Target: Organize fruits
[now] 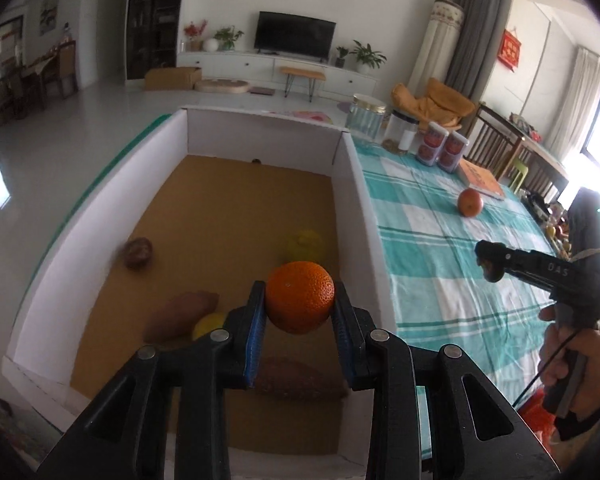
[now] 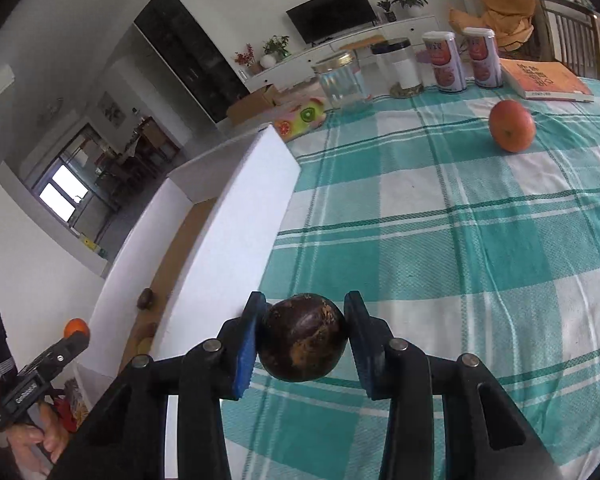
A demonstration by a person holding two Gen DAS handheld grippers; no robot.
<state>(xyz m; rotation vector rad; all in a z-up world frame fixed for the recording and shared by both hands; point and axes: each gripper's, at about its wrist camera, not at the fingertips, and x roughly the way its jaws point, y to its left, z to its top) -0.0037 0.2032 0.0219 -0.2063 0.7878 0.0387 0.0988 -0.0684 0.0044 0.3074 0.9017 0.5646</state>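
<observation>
While clamped, orange (image 1: 300,297) between left hand-held gripper (image 1: 300,312) fingers.

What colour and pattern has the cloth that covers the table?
The checked tablecloth is teal and white with thin stripes, clearest in the right wrist view.

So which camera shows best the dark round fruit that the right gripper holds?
The right wrist view: the dark round fruit fills the centre, clamped in the right gripper. The left wrist view shows only a small sliver of it.

Only legible txt: "OAS" in white on side of right tool (image 1: 490,270).
</observation>
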